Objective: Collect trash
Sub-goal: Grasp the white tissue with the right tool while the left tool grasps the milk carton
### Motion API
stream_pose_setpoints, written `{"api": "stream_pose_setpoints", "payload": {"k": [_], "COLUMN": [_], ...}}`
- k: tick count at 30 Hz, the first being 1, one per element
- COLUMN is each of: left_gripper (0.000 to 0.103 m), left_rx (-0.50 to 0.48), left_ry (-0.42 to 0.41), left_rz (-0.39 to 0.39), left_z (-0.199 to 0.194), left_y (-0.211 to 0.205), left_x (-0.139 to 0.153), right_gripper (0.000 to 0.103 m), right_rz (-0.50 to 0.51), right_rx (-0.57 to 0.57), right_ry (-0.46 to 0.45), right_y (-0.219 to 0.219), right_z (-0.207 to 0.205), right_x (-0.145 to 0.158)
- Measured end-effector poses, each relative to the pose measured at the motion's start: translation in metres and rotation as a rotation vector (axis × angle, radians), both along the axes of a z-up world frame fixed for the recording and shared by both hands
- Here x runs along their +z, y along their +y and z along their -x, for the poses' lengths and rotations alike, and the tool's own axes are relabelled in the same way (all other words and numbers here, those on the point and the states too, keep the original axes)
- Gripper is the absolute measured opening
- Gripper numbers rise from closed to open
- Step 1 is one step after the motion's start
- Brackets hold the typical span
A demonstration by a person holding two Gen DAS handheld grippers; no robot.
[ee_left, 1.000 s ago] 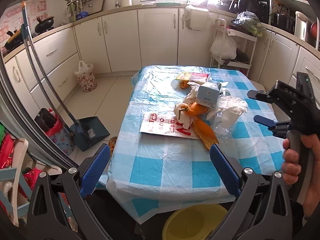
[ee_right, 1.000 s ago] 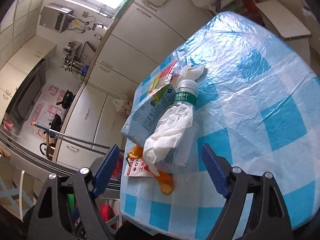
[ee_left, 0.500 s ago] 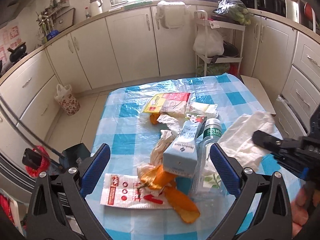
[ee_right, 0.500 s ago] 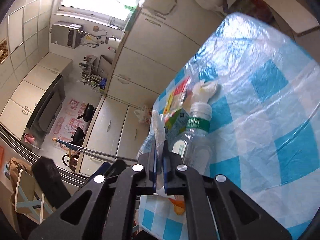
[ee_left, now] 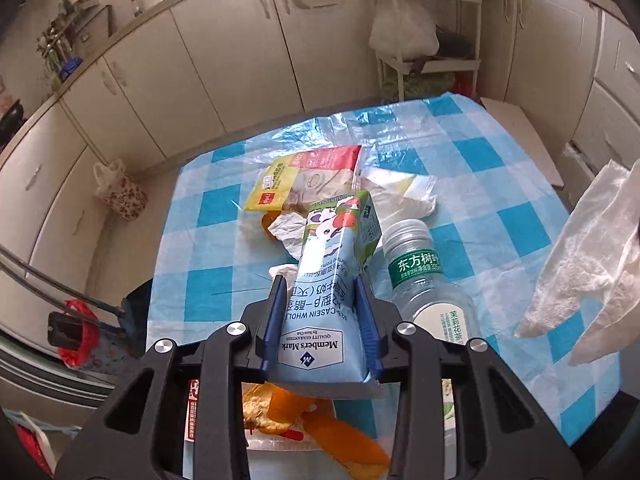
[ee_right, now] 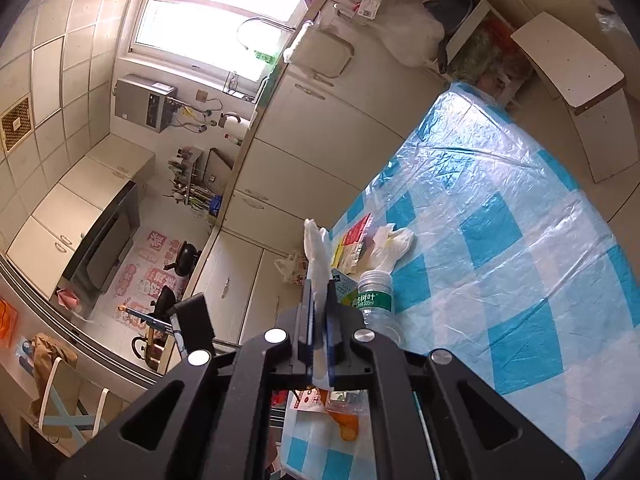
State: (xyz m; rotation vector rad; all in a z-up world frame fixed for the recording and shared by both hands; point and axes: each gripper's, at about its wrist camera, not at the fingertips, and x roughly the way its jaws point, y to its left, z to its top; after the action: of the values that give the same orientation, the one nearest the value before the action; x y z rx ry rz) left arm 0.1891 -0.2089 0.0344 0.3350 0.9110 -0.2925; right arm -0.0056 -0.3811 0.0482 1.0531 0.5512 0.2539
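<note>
Trash pile on the checked table [ee_left: 496,168]: left gripper [ee_left: 320,312], jaws just closing, pinched across the near end of a milk carton [ee_left: 332,280], beside a plastic bottle [ee_left: 416,264] to its right. Right gripper [ee_right: 318,312] clamped nearly flat on a limp paper napkin [ee_right: 316,252], lifted clear. Carton likely empty: light, stiff-walled, crushable; best held across its flat sides. Orange peel [ee_left: 352,444] nearest.

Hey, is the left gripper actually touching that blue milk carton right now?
Touching. In the left wrist view both blue pads of the left gripper press the sides of the milk carton, no gap either side.
</note>
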Motion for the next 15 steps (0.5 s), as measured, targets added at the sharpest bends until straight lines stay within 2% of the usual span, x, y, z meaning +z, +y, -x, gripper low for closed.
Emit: {"api": "stream_pose_setpoints", "payload": {"k": [4,10,15], "left_gripper": [0.033,0.033,0.033], "left_rx": [0.028,0.142,0.193], "left_ry": [-0.055,-0.117,-0.169], "left_rz": [0.126,0.344,0.423], "left_z": [0.034,0.109,0.169], "left_y": [0.034,0.106,0.150], "left_x": [0.029,0.063,0.077], "right_gripper": [0.006,0.006,0.006], "right_rz": [0.058,0.161,0.287], "right_rx": [0.027,0.075,0.102], "right_ry": [-0.030,-0.093,-0.168], "right_y": [0.013,0.039,0.073], "right_z": [0.001,0.014,0.048], "right_x": [0.008,0.025,0.043]}}
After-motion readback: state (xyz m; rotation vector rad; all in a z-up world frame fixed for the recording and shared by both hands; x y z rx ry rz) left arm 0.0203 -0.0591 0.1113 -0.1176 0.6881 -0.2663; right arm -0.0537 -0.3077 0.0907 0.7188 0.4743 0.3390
